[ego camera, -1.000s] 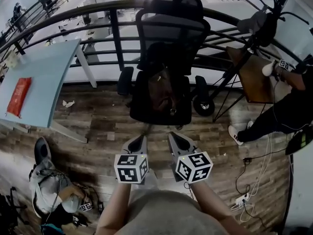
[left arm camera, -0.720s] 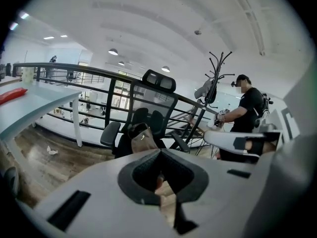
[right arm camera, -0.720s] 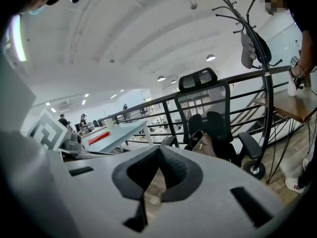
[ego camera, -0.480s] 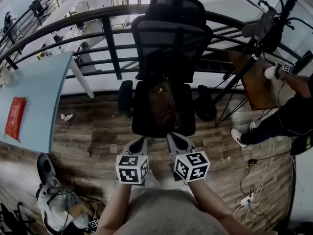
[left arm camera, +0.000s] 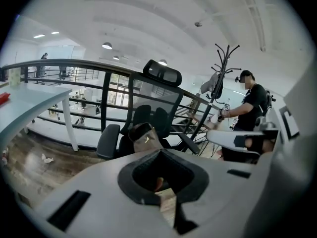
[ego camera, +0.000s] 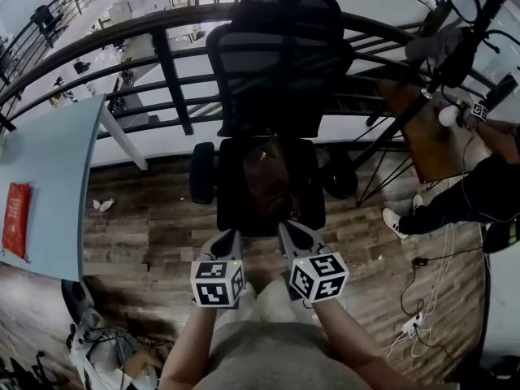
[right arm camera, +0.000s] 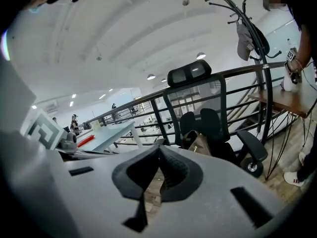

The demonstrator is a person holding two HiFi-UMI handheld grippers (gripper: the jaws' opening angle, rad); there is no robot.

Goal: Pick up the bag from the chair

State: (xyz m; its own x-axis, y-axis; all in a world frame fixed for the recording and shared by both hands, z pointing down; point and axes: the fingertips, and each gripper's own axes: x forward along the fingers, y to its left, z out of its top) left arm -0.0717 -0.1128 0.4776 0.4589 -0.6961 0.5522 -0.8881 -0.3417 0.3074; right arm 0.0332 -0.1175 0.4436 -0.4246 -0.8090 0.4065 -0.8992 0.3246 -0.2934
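Note:
A dark brown bag point(ego camera: 270, 181) sits upright on the seat of a black mesh-backed office chair point(ego camera: 276, 63). Both grippers are held low in front of the chair's front edge, short of the bag. My left gripper point(ego camera: 230, 236) is shut with nothing in it, and my right gripper point(ego camera: 286, 227) is shut and empty too. In the left gripper view the bag point(left arm camera: 144, 136) shows just past the closed tips of that gripper point(left arm camera: 159, 151). The right gripper view has the bag point(right arm camera: 197, 143) on the chair point(right arm camera: 198, 98), right of that gripper's point(right arm camera: 159, 148) tips.
A black railing point(ego camera: 162, 63) curves behind the chair. A light blue table point(ego camera: 49, 177) with a red packet point(ego camera: 15, 218) stands at the left. At the right are a wooden table point(ego camera: 422, 132), a coat stand point(ego camera: 455, 31), a person point(ego camera: 479, 193) and floor cables point(ego camera: 414, 323).
The chair and bag have come closer and grown larger in the head view. Both grippers stay shut, side by side, now at the seat's front edge.

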